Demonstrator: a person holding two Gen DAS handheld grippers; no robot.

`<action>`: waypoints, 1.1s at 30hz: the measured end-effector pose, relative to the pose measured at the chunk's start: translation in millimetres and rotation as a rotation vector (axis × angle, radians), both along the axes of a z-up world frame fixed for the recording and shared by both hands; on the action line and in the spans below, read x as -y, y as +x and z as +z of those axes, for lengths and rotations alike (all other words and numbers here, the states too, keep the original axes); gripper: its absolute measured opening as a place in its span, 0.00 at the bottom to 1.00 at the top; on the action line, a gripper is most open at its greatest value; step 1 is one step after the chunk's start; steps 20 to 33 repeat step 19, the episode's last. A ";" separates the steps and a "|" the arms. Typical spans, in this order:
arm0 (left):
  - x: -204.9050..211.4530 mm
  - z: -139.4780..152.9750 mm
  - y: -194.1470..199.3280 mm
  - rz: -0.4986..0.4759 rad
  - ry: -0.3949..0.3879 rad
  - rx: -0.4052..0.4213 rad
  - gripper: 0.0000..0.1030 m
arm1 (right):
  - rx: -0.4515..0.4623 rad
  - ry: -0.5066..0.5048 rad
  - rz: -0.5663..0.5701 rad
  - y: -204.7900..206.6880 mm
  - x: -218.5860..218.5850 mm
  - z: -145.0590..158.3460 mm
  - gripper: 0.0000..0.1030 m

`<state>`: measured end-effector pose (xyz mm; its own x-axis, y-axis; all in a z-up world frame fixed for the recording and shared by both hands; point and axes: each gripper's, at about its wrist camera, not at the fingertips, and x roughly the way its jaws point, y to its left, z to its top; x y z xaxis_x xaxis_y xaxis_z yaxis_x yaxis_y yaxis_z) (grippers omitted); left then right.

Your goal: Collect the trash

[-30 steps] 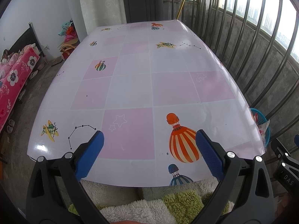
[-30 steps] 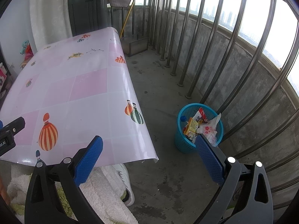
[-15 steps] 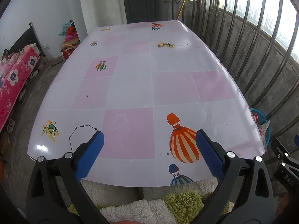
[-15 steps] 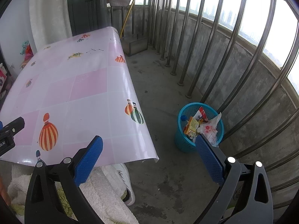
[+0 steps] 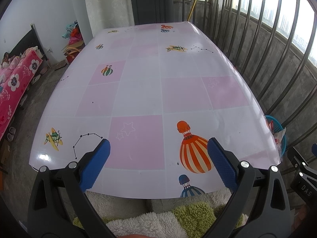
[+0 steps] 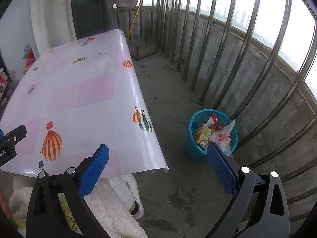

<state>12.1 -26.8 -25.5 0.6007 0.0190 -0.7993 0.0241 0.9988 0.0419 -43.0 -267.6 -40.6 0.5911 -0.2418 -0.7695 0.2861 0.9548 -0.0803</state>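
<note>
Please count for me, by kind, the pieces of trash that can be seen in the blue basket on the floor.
Snack packets: 2
Clear plastic bag: 1
Blue bottle cap: 1
Total: 4 visible in the basket; more may lie hidden beneath.

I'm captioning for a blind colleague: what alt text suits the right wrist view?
A blue basket full of wrappers stands on the concrete floor by the railing bars, right of a balloon-print table. The open, empty right tool frames the view.
</note>
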 end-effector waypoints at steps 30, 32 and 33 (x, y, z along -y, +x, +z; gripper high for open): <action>1.4 -2.3 -1.1 0.003 -0.002 -0.009 0.91 | 0.000 0.004 -0.002 -0.8 1.5 0.4 0.94; 1.4 -2.3 -1.1 0.003 -0.002 -0.009 0.91 | 0.000 0.004 -0.002 -0.8 1.5 0.4 0.94; 1.4 -2.3 -1.1 0.003 -0.002 -0.009 0.91 | 0.000 0.004 -0.002 -0.8 1.5 0.4 0.94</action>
